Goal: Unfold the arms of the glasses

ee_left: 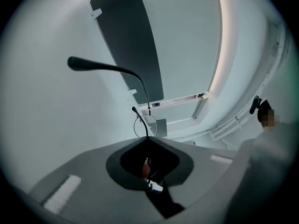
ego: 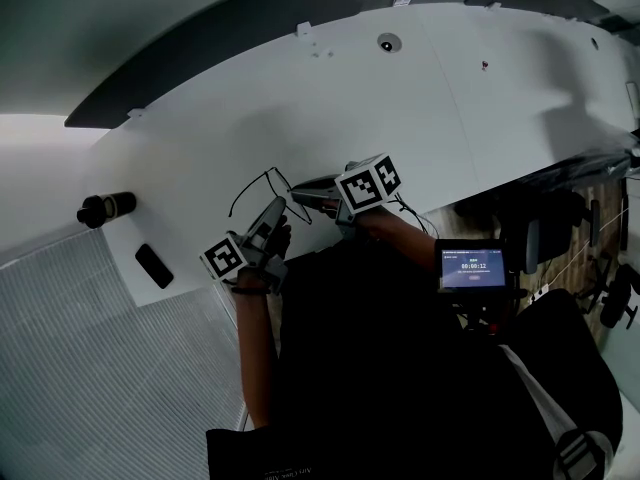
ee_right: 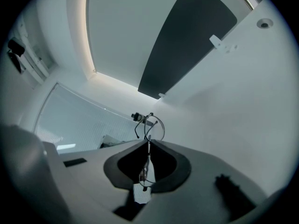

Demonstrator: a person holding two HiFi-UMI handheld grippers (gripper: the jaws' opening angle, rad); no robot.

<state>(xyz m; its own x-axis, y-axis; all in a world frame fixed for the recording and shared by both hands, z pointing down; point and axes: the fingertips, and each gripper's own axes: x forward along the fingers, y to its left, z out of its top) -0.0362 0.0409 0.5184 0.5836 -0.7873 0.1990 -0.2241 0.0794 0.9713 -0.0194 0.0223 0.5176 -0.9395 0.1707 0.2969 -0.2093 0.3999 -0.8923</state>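
You are working over a broad white counter [ego: 330, 98], smooth and matte, with a long curved near edge. To your right sits a small dark screen [ego: 473, 266], rectangular and lit.

Your left tongs [ego: 274, 211] and right tongs [ego: 303, 199] are grey, blunt and smooth-bodied, each with a cube of black-and-white square markers. They point toward each other near the counter's edge. Both are closed on the glasses [ego: 272, 175], which hang between them.

In the left gripper view the tongs [ee_left: 147, 141] pinch the thin dark wire frame [ee_left: 145, 126] where their tips meet. One round, clear lens stands just beyond the tips, and one arm sweeps away in a long curve to a thicker dark end. In the right gripper view the tongs [ee_right: 148, 143] grip the same fine wire beside a round rim [ee_right: 154, 127].

On the counter to your left, well apart from the glasses, lie a stubby black cylinder [ego: 105, 208] and a flat black slab [ego: 153, 265] with rounded corners (too small to identify).
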